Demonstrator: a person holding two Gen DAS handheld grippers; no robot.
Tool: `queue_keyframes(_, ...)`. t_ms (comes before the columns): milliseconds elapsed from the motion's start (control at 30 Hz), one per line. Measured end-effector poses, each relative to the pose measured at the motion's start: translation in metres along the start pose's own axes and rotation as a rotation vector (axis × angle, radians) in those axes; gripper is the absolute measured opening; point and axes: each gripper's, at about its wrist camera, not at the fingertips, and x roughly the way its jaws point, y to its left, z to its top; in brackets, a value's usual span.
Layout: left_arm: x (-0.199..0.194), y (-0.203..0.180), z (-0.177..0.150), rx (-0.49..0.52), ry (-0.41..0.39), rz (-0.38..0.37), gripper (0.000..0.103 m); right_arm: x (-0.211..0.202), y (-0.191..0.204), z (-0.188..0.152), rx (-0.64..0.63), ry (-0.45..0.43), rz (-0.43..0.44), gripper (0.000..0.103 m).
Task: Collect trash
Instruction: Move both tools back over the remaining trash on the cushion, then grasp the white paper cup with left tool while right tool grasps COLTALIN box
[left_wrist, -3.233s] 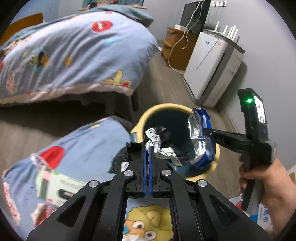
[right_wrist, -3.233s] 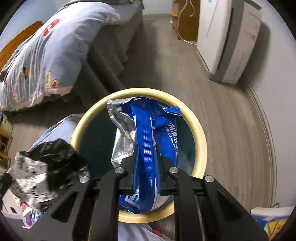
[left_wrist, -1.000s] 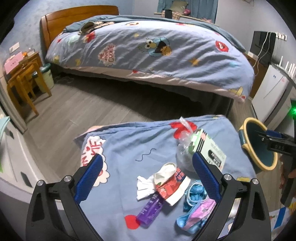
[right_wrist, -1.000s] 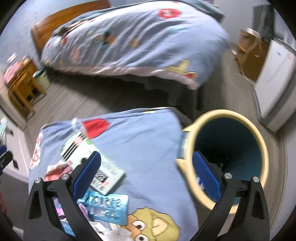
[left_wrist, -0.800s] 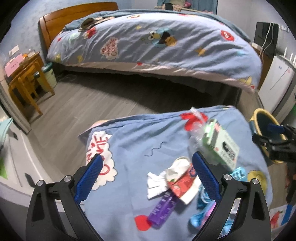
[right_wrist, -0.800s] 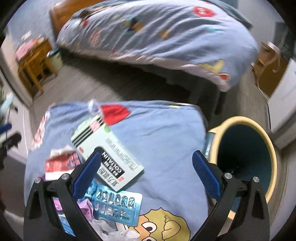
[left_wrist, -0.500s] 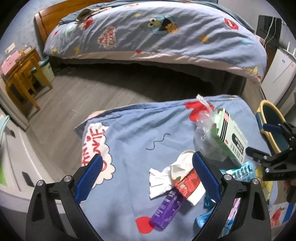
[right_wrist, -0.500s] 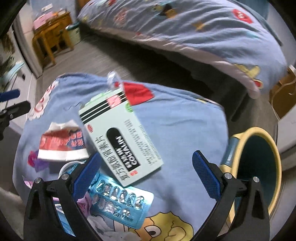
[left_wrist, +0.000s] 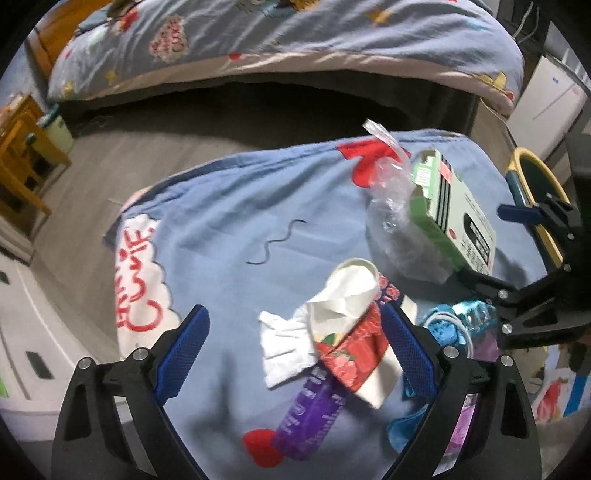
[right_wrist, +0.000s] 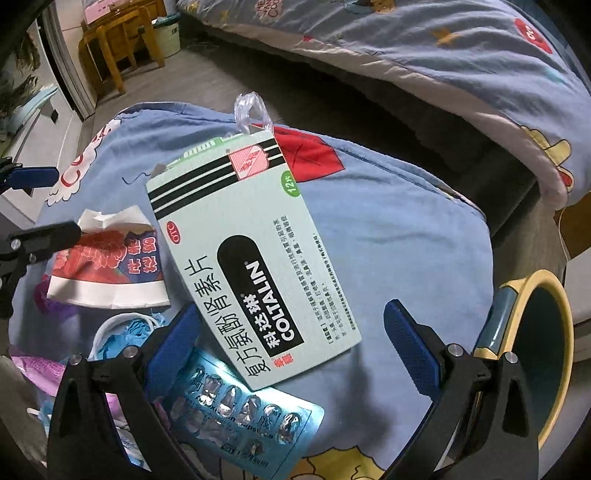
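Your left gripper (left_wrist: 293, 350) hangs with fingers spread wide over the crushed paper cup (left_wrist: 351, 321) and tissue, so the cup looks like its next pick. Your right gripper (right_wrist: 291, 341) is equally open, straddling the Coltalin medicine box (right_wrist: 251, 254) on the blue-sheeted worktop (right_wrist: 406, 236). The yellow-rimmed bin (right_wrist: 535, 354) waits at the right.

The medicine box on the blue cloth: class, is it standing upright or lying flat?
Lying flat. The medicine box rests on its broad face on the blue cloth, printed side up, one corner overlapping the blister pack.
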Motion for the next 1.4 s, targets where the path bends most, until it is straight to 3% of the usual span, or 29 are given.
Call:
queue_keyframes(167, 0.013, -0.007, -0.002, 0.027, 0.062, -0.037, 0.079, 0.002, -0.003, 0.004, 0.006, -0.01, 0.028, 0.094)
queue_keyframes(267, 0.017, -0.009, -0.004, 0.031, 0.083, -0.055, 0.072, 0.003, -0.003, 0.003, 0.002, -0.001, 0.06, 0.08)
queue_keyframes(533, 0.021, -0.013, -0.002, 0.003, 0.103, -0.106, 0.04, -0.01, -0.008, 0.003, 0.021, -0.028, 0.086, 0.079)
queue_keyframes(1100, -0.005, -0.019, -0.001, 0.018, 0.018, -0.043, 0.035, -0.038, -0.016, -0.003, 0.066, -0.077, 0.083, 0.076)
queue_keyframes(1133, -0.007, -0.019, 0.0, 0.021, 0.013, -0.041, 0.035, -0.039, -0.016, -0.003, 0.067, -0.079, 0.085, 0.072)
queue_keyframes(1167, -0.009, -0.019, 0.0, 0.023, 0.009, -0.041, 0.035, -0.04, -0.017, -0.003, 0.068, -0.074, 0.097, 0.054)
queue_keyframes(1200, -0.011, -0.02, 0.0, 0.024, 0.003, -0.043, 0.035, -0.039, -0.018, -0.004, 0.074, -0.054, 0.084, 0.023)
queue_keyframes(1367, -0.017, -0.021, -0.004, 0.039, -0.01, -0.045, 0.035, -0.036, -0.02, -0.009, 0.076, -0.021, 0.065, 0.016)
queue_keyframes(1400, -0.018, -0.021, -0.005, 0.04, -0.01, -0.046, 0.035, -0.035, -0.022, -0.01, 0.089, -0.009, 0.065, 0.011)
